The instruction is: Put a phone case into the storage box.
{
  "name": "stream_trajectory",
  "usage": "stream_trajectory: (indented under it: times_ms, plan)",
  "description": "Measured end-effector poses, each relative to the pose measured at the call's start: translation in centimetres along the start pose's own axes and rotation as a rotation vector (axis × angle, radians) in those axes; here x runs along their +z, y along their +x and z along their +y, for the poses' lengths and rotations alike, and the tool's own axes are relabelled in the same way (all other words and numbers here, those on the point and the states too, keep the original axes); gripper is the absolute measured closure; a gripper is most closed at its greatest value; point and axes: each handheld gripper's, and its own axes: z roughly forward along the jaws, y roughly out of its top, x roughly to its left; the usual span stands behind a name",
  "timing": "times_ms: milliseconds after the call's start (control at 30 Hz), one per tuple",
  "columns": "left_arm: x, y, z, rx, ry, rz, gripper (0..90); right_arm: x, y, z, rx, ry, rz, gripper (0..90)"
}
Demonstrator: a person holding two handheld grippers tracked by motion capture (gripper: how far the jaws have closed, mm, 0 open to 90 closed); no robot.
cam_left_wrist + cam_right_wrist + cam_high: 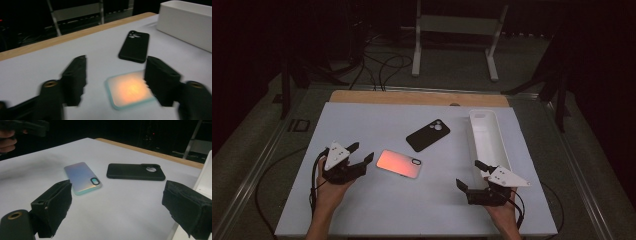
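The desk (362,210) is carrying a white tray (490,140), a black phone case (427,135) and an iridescent phone case (399,163). The left gripper (360,154) is approaching the iridescent case, jaws partly open, holding nothing. The right gripper (468,175) is hovering with jaws wide.

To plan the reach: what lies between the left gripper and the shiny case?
Nothing: high view shows bare mat between left gripper and shiny case.
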Motion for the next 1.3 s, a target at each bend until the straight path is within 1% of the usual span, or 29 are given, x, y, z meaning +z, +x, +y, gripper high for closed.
stream_trajectory:
  times_ms: [67, 100, 133, 200, 233, 300, 333, 367, 400, 433, 467, 500, 533, 567, 600, 667, 800, 833, 900, 1033, 1300]
  plan:
    - [0.8, 0.4, 0.3, -0.016, 0.01, -0.01, 58.4, 0.0, 0.0, 0.0, -0.008, 0.005, 0.001, 8.9]
    - [1.3, 0.7, 0.4, -0.024, 0.024, -0.024, 66.6, 0.0, 0.1, 0.0, -0.01, 0.005, 0.001, 8.9]
    - [1.7, 0.8, 0.5, -0.029, 0.032, -0.029, 73.8, 0.0, 0.1, 0.0, -0.012, 0.007, 0.0, 8.9]
    - [2.5, 1.1, 0.5, -0.025, 0.05, -0.024, 80.5, 0.1, 0.2, 0.0, -0.014, 0.007, -0.001, 8.9]
    - [3.0, 1.2, 0.5, -0.029, 0.055, -0.022, 82.9, 0.1, 0.2, 0.0, -0.014, 0.009, -0.001, 8.9]
    - [3.9, 1.5, 0.5, -0.044, 0.066, -0.032, 89.2, 0.1, 0.2, -0.1, -0.014, 0.011, 0.001, 8.9]
    - [4.3, 1.6, 0.5, -0.041, 0.073, -0.035, 89.7, 0.1, 0.2, -0.1, -0.014, 0.013, 0.0, 8.9]
    - [5.0, 1.6, 0.4, -0.034, 0.09, -0.036, 89.8, 0.1, 0.2, -0.1, -0.014, 0.013, -0.001, 8.9]
    - [5.0, 1.6, 0.4, -0.034, 0.09, -0.036, 90.0, 0.1, 0.2, -0.1, -0.014, 0.013, -0.001, 8.9]
    - [5.5, 1.7, 0.4, -0.026, 0.106, -0.034, 90.0, 0.1, 0.2, -0.1, -0.015, 0.013, -0.001, 8.9]
    - [6.1, 1.7, 0.4, -0.02, 0.113, -0.023, 90.0, 0.1, 0.3, -0.1, -0.019, 0.014, -0.005, 8.9]
    - [6.1, 1.7, 0.4, -0.02, 0.113, -0.023, 90.0, 0.1, 0.3, -0.1, -0.018, 0.013, -0.004, 8.9]
    - [6.6, 1.7, 0.4, -0.023, 0.114, -0.017, 90.0, 0.1, 0.2, -0.1, -0.015, 0.013, 0.0, 8.9]
    - [6.6, 1.7, 0.4, -0.023, 0.114, -0.017, 90.0, 0.1, 0.2, -0.1, -0.015, 0.013, 0.0, 8.9]
    - [6.9, 1.8, 0.4, -0.021, 0.117, -0.014, 90.0, 0.2, 0.3, -0.2, -0.022, 0.016, -0.005, 8.9]
    - [7.7, 2.0, 0.2, -0.024, 0.133, -0.01, 89.9, 0.2, 0.3, -0.2, -0.023, 0.016, -0.001, 8.9]
    - [8.1, 2.2, 0.0, -0.025, 0.14, -0.009, 89.9, 0.3, 0.3, -0.2, -0.021, 0.02, 0.003, 8.9]
    - [8.8, 2.2, -0.2, -0.03, 0.147, -0.013, 89.9, 0.4, 0.3, -0.3, -0.019, 0.02, 0.004, 8.9]
    - [9.2, 2.2, -0.4, -0.036, 0.152, -0.022, 89.9, 0.4, 0.3, -0.3, -0.018, 0.021, 0.003, 8.9]
    - [10.0, 2.2, -0.7, -0.031, 0.183, -0.04, 90.0, 0.4, 0.4, -0.3, -0.02, 0.023, 0.007, 8.9]
    - [11.2, 2.1, -1.2, -0.02, 0.221, -0.034, 90.0, 0.4, 0.4, -0.3, -0.019, 0.022, 0.005, 8.9]
